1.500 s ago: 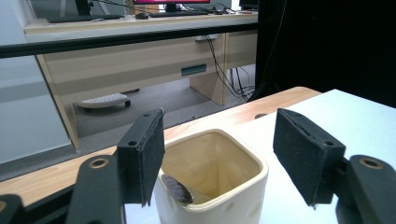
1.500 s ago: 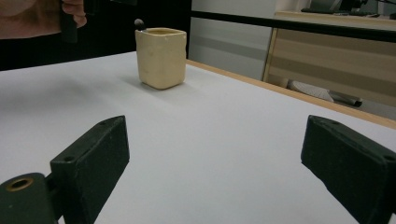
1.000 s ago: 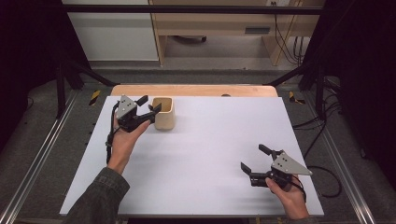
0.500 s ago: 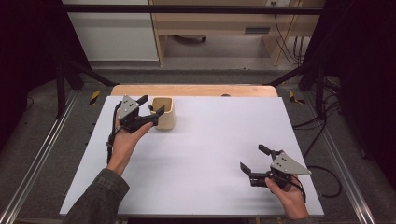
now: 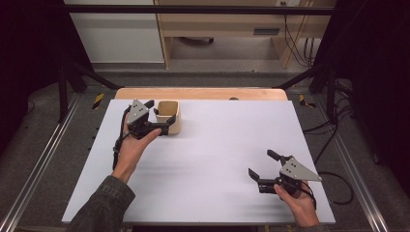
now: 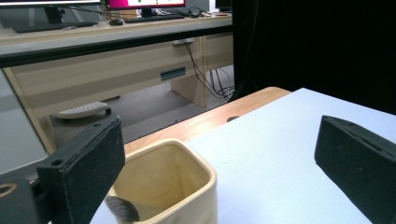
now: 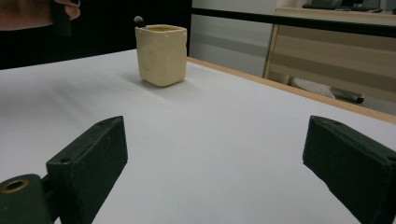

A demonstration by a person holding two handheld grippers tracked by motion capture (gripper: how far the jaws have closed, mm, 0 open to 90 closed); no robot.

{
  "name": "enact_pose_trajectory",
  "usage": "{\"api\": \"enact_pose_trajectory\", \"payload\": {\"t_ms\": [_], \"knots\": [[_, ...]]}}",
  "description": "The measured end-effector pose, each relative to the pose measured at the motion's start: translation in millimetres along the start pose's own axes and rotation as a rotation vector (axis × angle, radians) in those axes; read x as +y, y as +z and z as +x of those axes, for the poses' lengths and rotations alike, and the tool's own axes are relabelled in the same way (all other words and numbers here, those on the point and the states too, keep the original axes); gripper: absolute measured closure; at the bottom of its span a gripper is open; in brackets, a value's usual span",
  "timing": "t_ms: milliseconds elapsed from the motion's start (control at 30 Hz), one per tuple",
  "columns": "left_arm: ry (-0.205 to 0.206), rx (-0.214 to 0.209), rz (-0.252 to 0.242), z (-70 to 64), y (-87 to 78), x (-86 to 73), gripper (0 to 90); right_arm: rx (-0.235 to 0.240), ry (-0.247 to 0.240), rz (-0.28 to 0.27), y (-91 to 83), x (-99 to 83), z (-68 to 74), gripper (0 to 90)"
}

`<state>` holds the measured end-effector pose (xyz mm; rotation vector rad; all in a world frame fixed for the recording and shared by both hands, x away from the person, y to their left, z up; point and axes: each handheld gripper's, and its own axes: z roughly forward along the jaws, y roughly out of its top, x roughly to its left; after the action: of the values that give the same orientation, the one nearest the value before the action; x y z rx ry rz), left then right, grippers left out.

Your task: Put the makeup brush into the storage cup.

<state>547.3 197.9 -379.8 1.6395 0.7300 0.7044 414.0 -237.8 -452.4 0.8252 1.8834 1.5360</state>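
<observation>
At the far left of the white table (image 5: 208,159), just short of the wooden strip along its back edge, stands the cream cup (image 5: 168,117), a squarish pot with rounded corners and an open mouth facing straight up. Your left gripper (image 5: 160,120) sits right beside it with its jaws spread wide, one on each side of the cup's near wall and, as far as I can tell, not pressing on it. Your right gripper (image 5: 262,164) hovers low over the table near the front right, well apart from the cup, its jaws also wide open and holding nothing.

The cup looks like glazed ceramic, so I'd expect it to be stiff, a bit heavy for its size, smooth enough to slip, and likely to chip if knocked over. Take it across two opposite flat walls, below the rim, rather than pinching a single wall at the lip.

Its long axis runs vertically, base flat on the table, so keep it upright as you lift. In the left gripper view something dark and rounded (image 6: 122,208) rests inside near the wall; I can't tell what it is, but tipping the cup could spill it.
</observation>
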Motion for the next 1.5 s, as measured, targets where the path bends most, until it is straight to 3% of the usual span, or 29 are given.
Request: {"api": "enact_pose_trajectory", "payload": {"t_ms": [200,400,733,1033,1500], "knots": [[0.017,-0.029,-0.012,-5.1,-2.7,3.7,1.1,0.000,-0.001,0.001,0.2,-0.1,-0.1,6.9],[0.000,-0.056,-0.028,-9.3,-6.1,8.0,0.9,-0.002,0.000,0.002,0.1,-0.2,0.0,6.9],[0.030,-0.132,-0.019,-19.7,-9.0,9.1,0.9,0.000,-0.001,0.000,-0.2,0.1,0.5,6.9],[0.050,-0.167,-0.024,-24.4,-15.5,7.9,1.0,0.001,0.000,-0.003,-0.3,0.2,0.5,6.9],[0.044,-0.169,-0.051,-26.2,-36.7,0.7,1.0,-0.001,-0.002,-0.008,-1.1,0.7,0.3,6.9]]}}
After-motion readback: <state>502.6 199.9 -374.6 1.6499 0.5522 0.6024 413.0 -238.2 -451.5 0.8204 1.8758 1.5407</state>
